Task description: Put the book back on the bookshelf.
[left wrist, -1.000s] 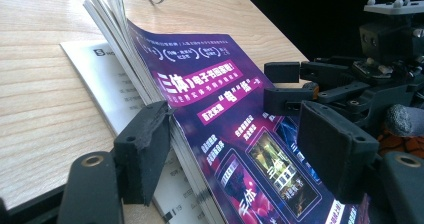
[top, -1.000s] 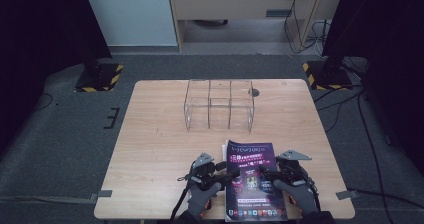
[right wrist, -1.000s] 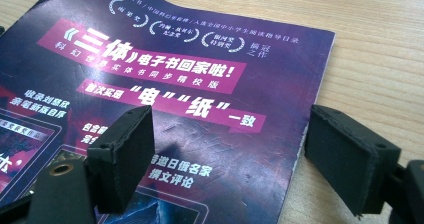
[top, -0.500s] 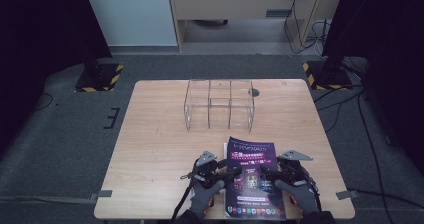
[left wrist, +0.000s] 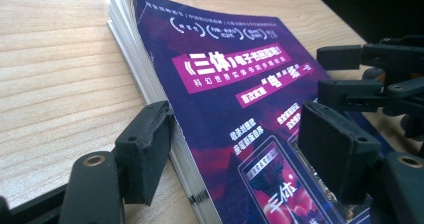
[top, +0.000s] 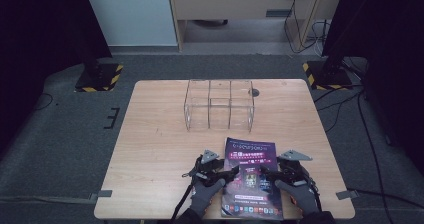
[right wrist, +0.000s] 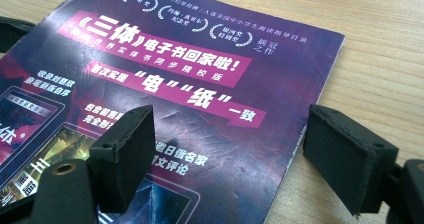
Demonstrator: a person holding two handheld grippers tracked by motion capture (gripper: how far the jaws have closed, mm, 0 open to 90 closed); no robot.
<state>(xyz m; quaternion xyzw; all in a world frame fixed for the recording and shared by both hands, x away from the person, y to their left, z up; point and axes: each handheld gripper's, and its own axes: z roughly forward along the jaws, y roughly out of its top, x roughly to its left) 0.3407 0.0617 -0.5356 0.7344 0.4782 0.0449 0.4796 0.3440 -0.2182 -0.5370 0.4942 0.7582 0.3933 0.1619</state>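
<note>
Purple and glossy, the book [top: 252, 179] lies flat on the wooden table [top: 155, 149], close to the near edge and a little right of the middle. A clear plastic organizer [top: 219, 105] stands well apart from it, farther back on the table.

Both claws sit at the book's near half, one on each long side. The left gripper [top: 226, 174] comes in from the book's left edge. In the left gripper view [left wrist: 240, 154] its jaws stand apart and straddle that edge: one jaw rests on the bare wood just beside the page block, the other lies over the cover. The pads do not pinch the book.

The right gripper [top: 265, 173] meets the opposite edge. In the right gripper view [right wrist: 227, 154] it too is spread wide, with one jaw above the purple cover and the other out over the wood just past the book's edge. The book's edge [right wrist: 300, 134] runs between them, untouched by either pad.

Grey-gloved hands [top: 206, 196] hold both tools from the bottom of the high view.
</note>
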